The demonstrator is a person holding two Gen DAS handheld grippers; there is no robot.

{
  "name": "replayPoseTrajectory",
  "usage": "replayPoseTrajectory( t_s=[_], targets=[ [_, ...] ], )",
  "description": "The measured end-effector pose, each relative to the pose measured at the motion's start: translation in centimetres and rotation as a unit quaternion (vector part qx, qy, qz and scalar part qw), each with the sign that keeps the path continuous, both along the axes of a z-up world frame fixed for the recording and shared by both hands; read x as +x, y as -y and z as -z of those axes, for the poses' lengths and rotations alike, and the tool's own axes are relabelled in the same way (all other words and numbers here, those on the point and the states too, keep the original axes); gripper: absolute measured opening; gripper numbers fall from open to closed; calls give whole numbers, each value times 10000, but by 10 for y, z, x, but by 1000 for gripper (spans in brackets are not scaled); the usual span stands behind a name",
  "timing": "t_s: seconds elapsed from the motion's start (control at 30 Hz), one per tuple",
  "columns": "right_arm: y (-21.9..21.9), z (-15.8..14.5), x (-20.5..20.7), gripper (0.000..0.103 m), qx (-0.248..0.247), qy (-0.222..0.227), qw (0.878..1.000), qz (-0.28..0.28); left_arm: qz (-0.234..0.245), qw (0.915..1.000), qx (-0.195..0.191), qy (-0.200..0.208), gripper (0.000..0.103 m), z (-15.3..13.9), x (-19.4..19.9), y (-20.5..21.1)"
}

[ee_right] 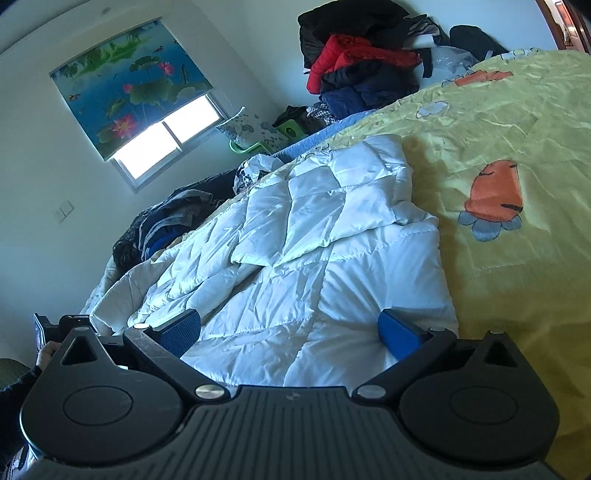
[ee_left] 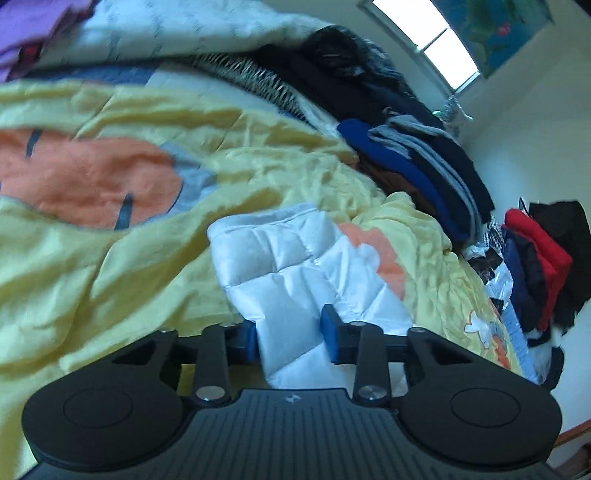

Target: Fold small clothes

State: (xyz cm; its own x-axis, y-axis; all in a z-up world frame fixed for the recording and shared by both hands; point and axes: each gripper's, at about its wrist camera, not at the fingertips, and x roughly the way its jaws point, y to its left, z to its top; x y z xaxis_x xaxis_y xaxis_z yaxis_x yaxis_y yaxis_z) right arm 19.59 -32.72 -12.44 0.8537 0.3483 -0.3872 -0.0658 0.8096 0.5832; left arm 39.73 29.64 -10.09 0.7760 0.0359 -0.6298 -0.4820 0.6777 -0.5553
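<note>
Left wrist view: the left gripper [ee_left: 291, 334] has its blue-padded jaws partly closed, with a fold of the white quilted padded garment [ee_left: 291, 266] passing between them; whether the pads actually clamp the fabric cannot be told. The garment lies on the yellow bedspread with orange cartoon print [ee_left: 155, 229]. Only this view shows the stack of folded dark, blue and grey clothes [ee_left: 417, 166] along the far edge of the bed — and a purple cloth [ee_left: 29, 22] at top left.

Right wrist view: the right gripper [ee_right: 290, 334] is spread wide, jaws released, its fingers [ee_right: 399, 334] resting over the near edge of the garment [ee_right: 314, 240], which is seen here spread across the bedspread [ee_right: 517, 277]. Only this view shows the lotus-print roller blind [ee_right: 129, 81] in full, the wall switch [ee_right: 64, 211] and the red and black clothes heap [ee_right: 354, 62] from the front.

No legible writing in either view
</note>
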Motion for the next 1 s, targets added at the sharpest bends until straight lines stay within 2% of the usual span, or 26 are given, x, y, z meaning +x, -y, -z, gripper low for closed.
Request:
replayPoseTrajectory(
  t_s=[0.03,0.1,0.23,0.3,0.37,0.43,0.53,0.63,0.7,0.73,0.83,0.87,0.93,1.0],
  targets=[
    [-1,0,0,101,2,1,10000,0,26,9999,155,10,16,-3,1,2],
    [1,0,-1,101,21,4,10000,3,41,9988,477,55,9,-10,1,8],
    [3,1,-1,101,110,15,9999,14,-34,9965,718,416,6,-41,-9,20],
    [3,2,-1,101,117,15,9999,15,39,9935,820,788,6,-67,-16,36],
    [4,2,-1,101,119,15,9999,16,346,9852,1016,1336,6,-99,-28,64],
    [5,2,-1,101,133,19,9999,13,887,9692,1346,1861,6,-128,-40,108],
    [5,2,-2,101,179,28,9998,15,1840,9302,2031,2443,6,-152,-62,190],
    [7,2,-2,102,215,35,9998,11,2828,8834,2674,2610,7,-136,-80,275],
    [7,2,-2,102,222,35,9997,4,3404,8615,2850,2464,7,-109,-87,323],
    [7,3,-2,102,219,35,9998,4,3607,8568,2858,2325,7,-94,-88,341],
    [8,3,-2,102,233,42,9997,-6,3996,8579,2677,1809,7,-58,-87,376],
    [8,3,-2,102,244,48,9997,-9,4072,8556,2723,1670,7,-50,-86,385],
    [9,3,-2,103,278,63,9996,-24,4175,8504,2818,1524,7,-38,-87,395],
    [9,4,-2,103,311,78,9995,-35,4277,8414,2960,1468,7,-32,-86,401]
  ],
)
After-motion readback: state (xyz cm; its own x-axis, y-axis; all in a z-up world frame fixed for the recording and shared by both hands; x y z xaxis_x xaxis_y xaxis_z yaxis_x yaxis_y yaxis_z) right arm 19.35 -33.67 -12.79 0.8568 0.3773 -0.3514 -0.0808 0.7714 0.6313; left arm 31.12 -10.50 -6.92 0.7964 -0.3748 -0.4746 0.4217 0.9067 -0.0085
